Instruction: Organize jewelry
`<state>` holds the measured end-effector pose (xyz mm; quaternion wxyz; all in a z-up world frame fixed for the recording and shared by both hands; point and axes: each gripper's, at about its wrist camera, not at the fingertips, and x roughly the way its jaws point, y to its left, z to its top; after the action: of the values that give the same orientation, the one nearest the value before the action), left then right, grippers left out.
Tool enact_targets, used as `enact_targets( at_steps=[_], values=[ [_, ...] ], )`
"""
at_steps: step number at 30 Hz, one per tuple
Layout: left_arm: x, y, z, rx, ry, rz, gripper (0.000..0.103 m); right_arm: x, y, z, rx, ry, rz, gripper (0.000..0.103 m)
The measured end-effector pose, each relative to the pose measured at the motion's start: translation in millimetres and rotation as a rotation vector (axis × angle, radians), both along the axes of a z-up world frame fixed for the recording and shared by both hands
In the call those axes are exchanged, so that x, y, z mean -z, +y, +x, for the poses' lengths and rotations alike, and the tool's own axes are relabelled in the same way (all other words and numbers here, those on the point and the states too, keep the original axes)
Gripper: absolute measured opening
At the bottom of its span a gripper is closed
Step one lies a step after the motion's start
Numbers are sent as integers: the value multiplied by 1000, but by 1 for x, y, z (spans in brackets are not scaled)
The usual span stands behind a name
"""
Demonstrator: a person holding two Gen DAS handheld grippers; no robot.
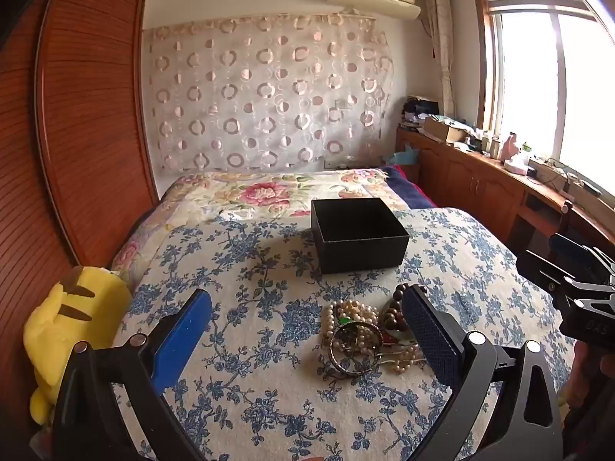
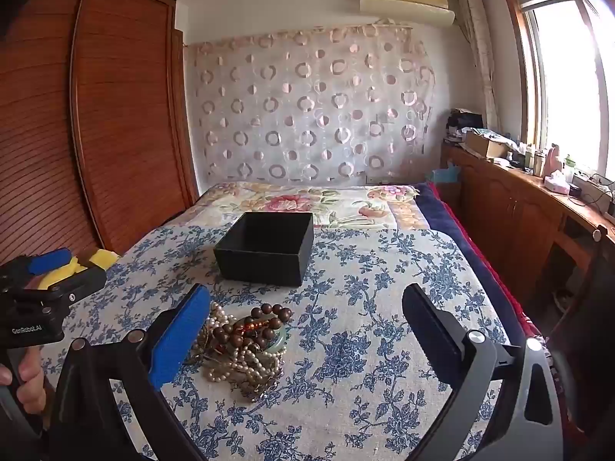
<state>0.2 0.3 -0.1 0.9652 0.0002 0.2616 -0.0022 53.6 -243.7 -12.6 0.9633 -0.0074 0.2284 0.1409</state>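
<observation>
Both jaws spread, empty: left gripper (image 1: pixel 307 319) and right gripper (image 2: pixel 307 315) flank the tangled jewelry pile (image 1: pixel 369 334) on the floral bedspread (image 1: pixel 269 403). Open black box (image 1: pixel 359 238) just behind, likely the drop target.

A floral-covered bed (image 1: pixel 269 403) carries two things — black box (image 1: pixel 359 240), tangled jewelry pile (image 1: pixel 365 336).

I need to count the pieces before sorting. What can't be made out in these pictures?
- Jewelry pile: strands tangled; the left gripper's finger covers its right edge in the left wrist view.
- Black box: floor too dark in both views.
- Right gripper: pad hides the pile's left edge.
</observation>
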Motion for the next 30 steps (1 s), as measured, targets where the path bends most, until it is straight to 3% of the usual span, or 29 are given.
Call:
enact_targets(
  at_steps=[30],
  values=[
    [-9, -3, -6, 5, -28, -7, 96, -5, -2, -1, 1, -6, 3, 101]
  ],
)
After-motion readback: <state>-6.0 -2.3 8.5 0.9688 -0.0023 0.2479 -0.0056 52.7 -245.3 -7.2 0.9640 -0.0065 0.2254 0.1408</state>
